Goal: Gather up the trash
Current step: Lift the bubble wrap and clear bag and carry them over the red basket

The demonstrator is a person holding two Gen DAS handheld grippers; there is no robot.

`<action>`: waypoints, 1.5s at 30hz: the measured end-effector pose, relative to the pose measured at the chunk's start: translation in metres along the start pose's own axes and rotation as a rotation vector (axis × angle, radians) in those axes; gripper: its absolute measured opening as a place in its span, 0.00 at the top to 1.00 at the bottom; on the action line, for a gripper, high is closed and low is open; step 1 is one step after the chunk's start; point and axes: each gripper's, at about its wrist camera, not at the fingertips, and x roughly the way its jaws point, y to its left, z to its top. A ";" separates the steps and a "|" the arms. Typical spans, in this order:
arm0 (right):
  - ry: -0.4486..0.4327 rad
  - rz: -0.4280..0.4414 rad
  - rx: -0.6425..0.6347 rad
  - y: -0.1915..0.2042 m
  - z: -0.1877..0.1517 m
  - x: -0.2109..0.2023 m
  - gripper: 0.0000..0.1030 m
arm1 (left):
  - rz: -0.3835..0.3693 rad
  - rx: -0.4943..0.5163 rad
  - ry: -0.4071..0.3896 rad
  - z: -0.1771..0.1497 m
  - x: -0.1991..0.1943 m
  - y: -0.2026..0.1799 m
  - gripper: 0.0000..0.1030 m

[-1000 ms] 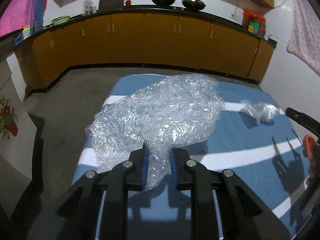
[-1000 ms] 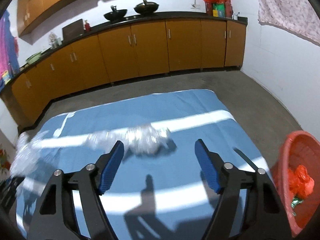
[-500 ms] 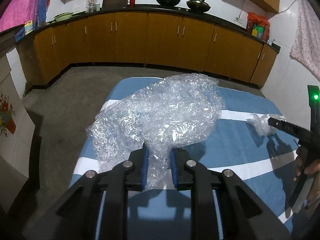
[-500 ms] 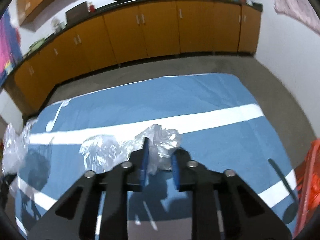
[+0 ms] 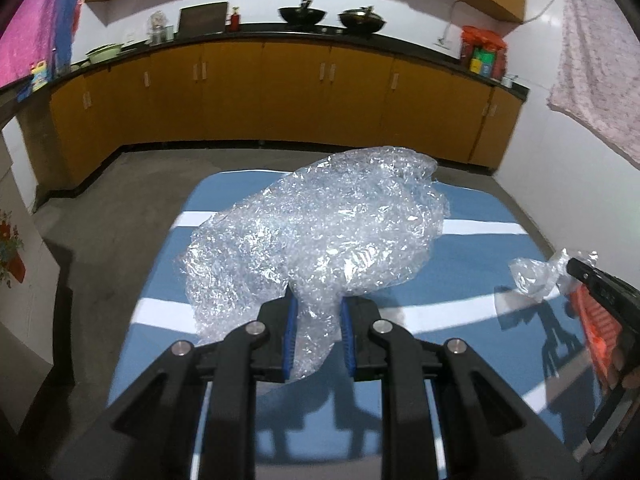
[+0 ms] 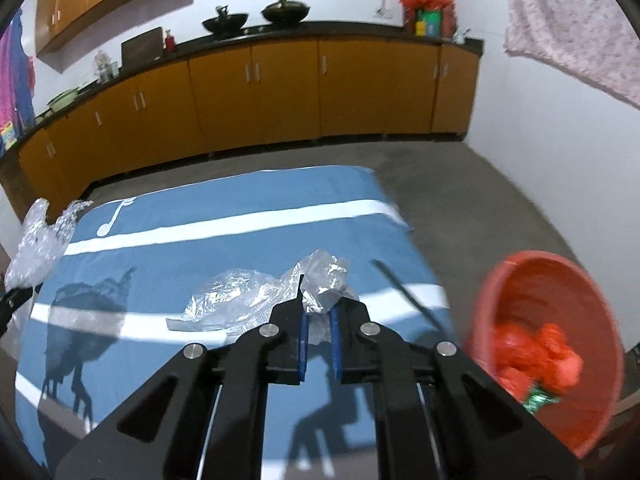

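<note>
My left gripper (image 5: 316, 332) is shut on a big crumpled sheet of bubble wrap (image 5: 320, 236) and holds it above the blue striped table (image 5: 472, 276). The bubble wrap also shows at the left edge of the right wrist view (image 6: 38, 240). My right gripper (image 6: 319, 336) is shut on a small clear plastic wrapper (image 6: 256, 296), lifted off the table (image 6: 224, 248). The wrapper also shows in the left wrist view (image 5: 536, 276), at the tip of the right gripper. A red basket (image 6: 548, 344) with red trash inside stands on the floor to the right of the table.
Orange kitchen cabinets (image 5: 280, 96) run along the far wall under a dark counter with woks. Grey floor (image 6: 460, 196) surrounds the table. A patterned cloth (image 6: 576, 28) hangs on the right wall. The basket shows red at the left wrist view's right edge (image 5: 592, 328).
My right gripper closed on the plastic wrapper, lifted it off the table and swung right toward the red basket. My left gripper kept hold of the bubble wrap and raised it slightly.
</note>
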 end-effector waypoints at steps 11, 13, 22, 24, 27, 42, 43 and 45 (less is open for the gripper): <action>-0.085 -0.110 0.057 -0.061 -0.029 -0.088 0.91 | -0.113 0.088 -0.011 -0.016 -0.044 -0.069 0.81; -0.094 -0.125 0.075 -0.070 -0.035 -0.099 0.91 | -0.130 0.102 -0.016 -0.019 -0.051 -0.080 0.81; -0.117 -0.186 0.147 -0.109 -0.054 -0.132 0.91 | -0.222 0.156 0.008 -0.034 -0.066 -0.129 0.81; -0.116 -0.195 0.163 -0.117 -0.058 -0.136 0.91 | -0.236 0.168 0.017 -0.038 -0.067 -0.138 0.81; -0.112 -0.204 0.180 -0.126 -0.064 -0.139 0.91 | -0.256 0.188 0.028 -0.044 -0.068 -0.152 0.81; -0.098 -0.247 0.235 -0.156 -0.081 -0.142 0.91 | -0.333 0.279 0.058 -0.053 -0.065 -0.210 0.81; -0.097 -0.250 0.238 -0.157 -0.081 -0.142 0.91 | -0.338 0.284 0.060 -0.054 -0.064 -0.211 0.81; -0.096 -0.252 0.243 -0.159 -0.084 -0.143 0.91 | -0.347 0.294 0.062 -0.056 -0.063 -0.217 0.81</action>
